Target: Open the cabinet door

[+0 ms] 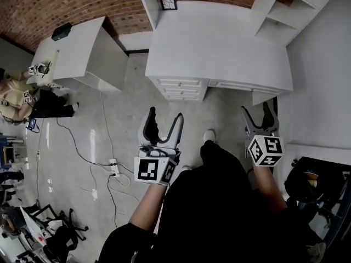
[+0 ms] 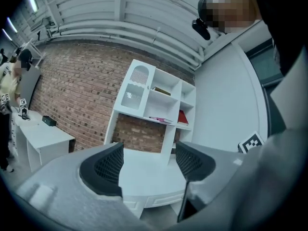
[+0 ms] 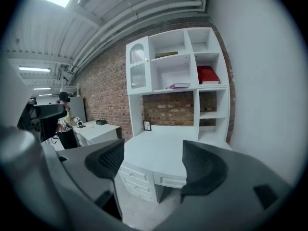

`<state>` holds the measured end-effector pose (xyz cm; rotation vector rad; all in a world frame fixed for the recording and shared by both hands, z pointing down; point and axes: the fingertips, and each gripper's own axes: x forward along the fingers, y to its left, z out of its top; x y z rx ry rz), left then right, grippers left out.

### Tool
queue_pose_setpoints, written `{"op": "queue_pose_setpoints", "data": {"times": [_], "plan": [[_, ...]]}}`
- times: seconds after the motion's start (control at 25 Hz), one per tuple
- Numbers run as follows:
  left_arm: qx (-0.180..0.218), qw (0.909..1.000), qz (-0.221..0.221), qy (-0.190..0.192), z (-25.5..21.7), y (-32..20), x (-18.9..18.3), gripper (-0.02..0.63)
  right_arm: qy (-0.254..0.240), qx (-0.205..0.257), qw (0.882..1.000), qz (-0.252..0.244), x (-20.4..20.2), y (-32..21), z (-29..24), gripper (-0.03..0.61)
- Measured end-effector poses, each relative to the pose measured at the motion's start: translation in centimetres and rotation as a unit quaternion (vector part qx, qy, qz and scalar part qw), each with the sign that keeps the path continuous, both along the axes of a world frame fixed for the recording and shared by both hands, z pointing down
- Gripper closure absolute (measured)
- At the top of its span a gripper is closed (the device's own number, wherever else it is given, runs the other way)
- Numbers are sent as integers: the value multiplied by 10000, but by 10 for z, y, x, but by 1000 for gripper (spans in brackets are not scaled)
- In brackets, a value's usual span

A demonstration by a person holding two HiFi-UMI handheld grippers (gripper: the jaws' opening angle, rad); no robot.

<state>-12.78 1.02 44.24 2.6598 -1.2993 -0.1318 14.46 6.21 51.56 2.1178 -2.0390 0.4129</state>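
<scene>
Below the white desk (image 1: 219, 48), both claws gape empty: left gripper (image 1: 166, 114) at 7 o'clock, right gripper (image 1: 255, 109) at 5 o'clock. The cabinet door (image 3: 137, 66) sits shut at 11 o'clock.

White cabinet door (image 3: 137, 66); red brick wall (image 3: 107, 88)

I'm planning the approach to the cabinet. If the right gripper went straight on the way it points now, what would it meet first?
Probably the white desk, near its front edge above the drawers. That is what shows between the open, empty jaws of the right gripper. Depth is unclear.
</scene>
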Motion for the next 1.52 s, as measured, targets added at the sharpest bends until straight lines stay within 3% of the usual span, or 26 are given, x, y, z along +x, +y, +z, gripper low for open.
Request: {"op": "queue_pose_setpoints", "data": {"times": [0.12, 0.24, 0.44, 0.68, 0.84, 0.96, 1.16, 1.52], "plan": [[82, 9999, -44, 43, -11, -24, 24, 287, -26, -30, 9999, -101, 17, -25, 0, 215], [-128, 9998, -86, -80, 5, -43, 43, 287, -69, -46, 9998, -165, 36, -51, -1, 215], [-101, 9996, -261, 82, 3, -70, 66, 287, -94, -90, 9990, -432, 59, -89, 1, 215], [211, 9987, -413, 226, -14, -99, 82, 287, -111, -1, 9983, -578, 78, -123, -2, 215], [39, 9990, -451, 34, -4, -114, 96, 287, -175, -6, 9980, -607, 91, -135, 4, 215], [9, 9989, -416, -221, 8, -123, 117, 287, -195, 16, 9984, -525, 117, -141, 8, 215], [-70, 9993, -277, -229, 14, -130, 145, 287, -232, -193, 9994, -144, 161, -140, 29, 215], [-329, 9991, 4, -284, 36, -162, 142, 287, -240, -270, 9989, 291, 173, -144, 40, 215]]}}
